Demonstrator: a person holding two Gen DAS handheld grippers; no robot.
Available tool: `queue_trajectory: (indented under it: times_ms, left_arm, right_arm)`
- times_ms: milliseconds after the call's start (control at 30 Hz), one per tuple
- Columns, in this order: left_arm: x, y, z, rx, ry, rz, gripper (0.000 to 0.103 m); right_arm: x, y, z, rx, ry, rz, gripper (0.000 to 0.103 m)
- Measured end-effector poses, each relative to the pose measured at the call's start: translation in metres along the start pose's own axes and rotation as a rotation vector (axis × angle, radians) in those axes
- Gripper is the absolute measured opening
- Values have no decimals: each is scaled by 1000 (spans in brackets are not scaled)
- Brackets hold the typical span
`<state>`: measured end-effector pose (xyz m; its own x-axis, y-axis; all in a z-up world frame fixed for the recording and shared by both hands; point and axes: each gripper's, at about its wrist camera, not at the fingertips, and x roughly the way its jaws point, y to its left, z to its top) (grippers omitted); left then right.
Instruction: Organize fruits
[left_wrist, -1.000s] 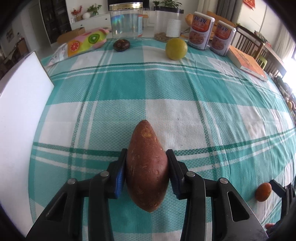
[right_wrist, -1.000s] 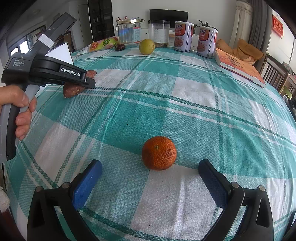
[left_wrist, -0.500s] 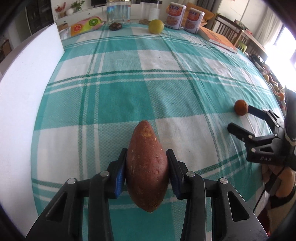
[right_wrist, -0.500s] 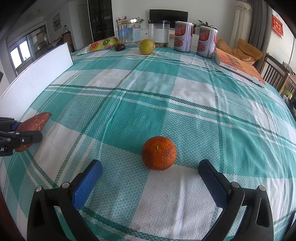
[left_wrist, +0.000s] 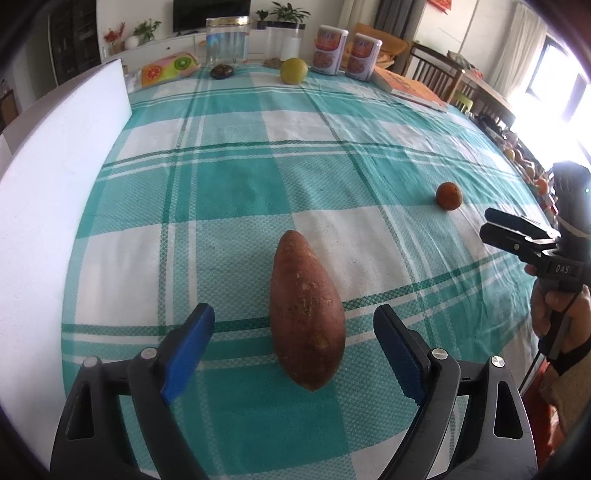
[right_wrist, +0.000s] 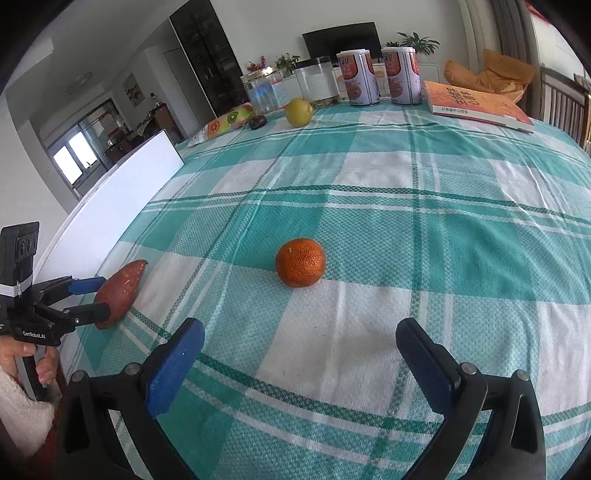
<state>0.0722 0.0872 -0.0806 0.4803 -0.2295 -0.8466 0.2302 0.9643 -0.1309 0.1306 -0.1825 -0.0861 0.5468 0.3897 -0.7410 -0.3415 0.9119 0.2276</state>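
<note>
- Now the left gripper gapes wide around the sweet potato, gripping nothing.
- Right gripper, equally wide and empty, faces the orange; closing in looks next.

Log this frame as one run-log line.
left claw: open, sweet potato on tablecloth between fingers | right claw: open, short of orange
</note>
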Motion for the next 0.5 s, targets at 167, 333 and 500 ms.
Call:
queue_trajectory:
  times_ms: [167,333,500]
  left_arm:
    - [11,-24,5,98,-5,113,89]
    - [15,-23,5,71,4,111,42]
    - [-1,-10,-2,-18,-10,56,41]
  right_arm:
    - [26,24,23,-82,63,-71,82]
    - [38,29,23,-95,100,-166,29]
    - [15,26,19,-25,65,-117,29]
